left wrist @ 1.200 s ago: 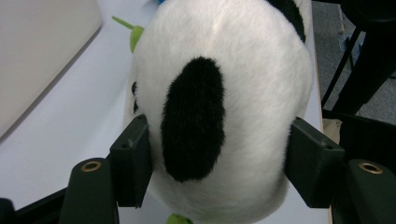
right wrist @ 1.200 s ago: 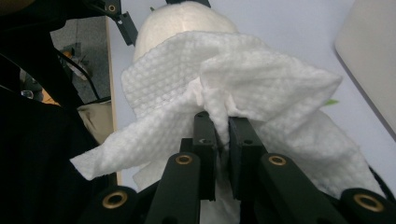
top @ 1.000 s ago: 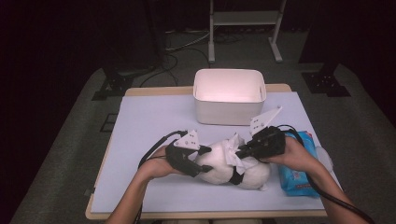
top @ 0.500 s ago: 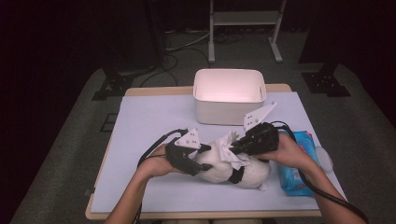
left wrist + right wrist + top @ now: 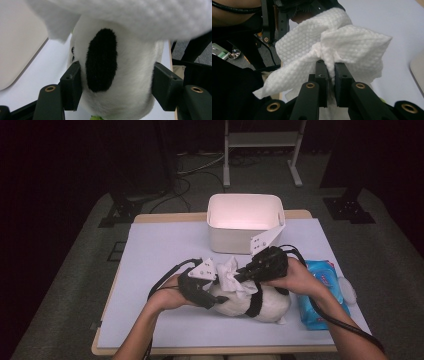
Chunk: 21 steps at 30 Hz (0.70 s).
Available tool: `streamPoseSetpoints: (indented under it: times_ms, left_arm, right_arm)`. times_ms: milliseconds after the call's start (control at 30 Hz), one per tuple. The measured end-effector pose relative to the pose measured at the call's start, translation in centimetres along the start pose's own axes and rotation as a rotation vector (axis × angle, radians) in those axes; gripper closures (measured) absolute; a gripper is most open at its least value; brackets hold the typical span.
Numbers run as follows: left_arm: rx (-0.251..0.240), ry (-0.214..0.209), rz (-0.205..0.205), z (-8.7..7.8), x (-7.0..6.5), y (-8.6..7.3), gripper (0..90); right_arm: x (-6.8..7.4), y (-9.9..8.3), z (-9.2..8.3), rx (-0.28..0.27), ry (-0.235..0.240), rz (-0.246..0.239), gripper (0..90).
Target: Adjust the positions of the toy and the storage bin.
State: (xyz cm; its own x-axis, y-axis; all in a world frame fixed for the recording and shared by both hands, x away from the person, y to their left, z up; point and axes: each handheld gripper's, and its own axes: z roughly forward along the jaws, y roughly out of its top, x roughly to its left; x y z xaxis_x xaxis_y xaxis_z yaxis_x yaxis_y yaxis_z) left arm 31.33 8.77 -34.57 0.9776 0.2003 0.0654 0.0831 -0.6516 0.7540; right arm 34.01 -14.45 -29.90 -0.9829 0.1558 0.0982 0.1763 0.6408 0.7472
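Moved since the earlier frame: right gripper (image 5: 239, 276), now further toward the left across the toy and slightly higher, wipe still in its grip.

Toy (image 5: 260, 302), one: white plush with black patches, lying on the tabletop (image 5: 160, 250) near the front edge. Its head is partly hidden under the wipe and both grippers; in the left gripper view its top is cut off by the wipe's underside.

Wipe (image 5: 332, 47), one: white, crumpled, pinched between the closed fingers (image 5: 321, 75) of the right gripper, above the toy's head.

Left gripper (image 5: 117, 95), one: fingers (image 5: 71, 87) clamped on either side of the toy's head.

Bin (image 5: 245, 237), one: white, at the tabletop's far side; inside hard to make out.

Blue packet (image 5: 325, 290), one: right of the toy, partly covered by the right forearm; print unreadable.
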Motion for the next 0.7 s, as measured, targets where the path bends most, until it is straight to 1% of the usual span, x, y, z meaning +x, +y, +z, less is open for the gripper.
streamPoseSetpoints:
  times_ms: [100, 167, 267, 333, 367, 400, 433, 500, 533, 567, 633, 700]
  left_arm:
    - [-0.01, -0.005, -0.003, 0.0, 0.1, -0.2, 33.6]
    - [-0.012, -0.005, 0.001, 0.0, 0.1, -0.2, 33.5]
    - [-0.011, -0.006, 0.0, 0.0, 0.0, -0.2, 33.5]
    - [-0.008, -0.007, -0.006, 0.0, 0.0, -0.3, 33.4]
    - [-0.008, -0.007, -0.009, 0.0, 0.1, -0.4, 33.4]
    - [-0.007, -0.01, -0.009, -0.1, 0.2, -0.4, 33.4]
    - [-0.007, -0.01, -0.009, -0.1, 0.2, -0.4, 33.4]
    - [-0.007, -0.012, -0.014, -0.1, 0.2, -0.5, 33.4]
    - [-0.008, -0.015, -0.015, -0.1, 0.3, -0.7, 33.4]
    - [-0.008, -0.015, -0.015, -0.1, 0.3, -0.7, 33.4]
    - [-0.009, -0.016, -0.017, -0.1, 0.3, -0.7, 33.3]
    - [-0.012, -0.015, -0.019, 0.0, 0.3, -0.8, 33.3]
  right_arm:
    - [-0.1, -0.1, -0.1, 0.005, 0.0, 0.005, 81.7]
    - [-0.2, -0.6, -0.6, 0.013, -0.014, 0.011, 81.7]
    - [-0.2, -1.0, -1.0, 0.016, -0.021, 0.019, 81.7]
    - [-0.3, -1.9, -1.5, 0.044, -0.043, 0.03, 81.7]
    - [-0.3, -1.9, -1.5, 0.044, -0.043, 0.03, 81.7]
    - [-0.4, -2.6, -1.8, 0.066, -0.057, 0.043, 81.7]
    - [-0.4, -2.6, -1.8, 0.066, -0.057, 0.043, 81.7]
    - [-0.5, -3.4, -2.0, 0.088, -0.068, 0.054, 81.5]
    - [-0.5, -4.0, -2.3, 0.096, -0.07, 0.071, 81.4]
    - [-0.5, -4.0, -2.3, 0.096, -0.07, 0.071, 81.4]
    - [-0.6, -4.4, -2.8, 0.078, -0.072, 0.075, 81.5]
    - [-0.5, -4.5, -2.7, 0.076, -0.074, 0.074, 81.5]
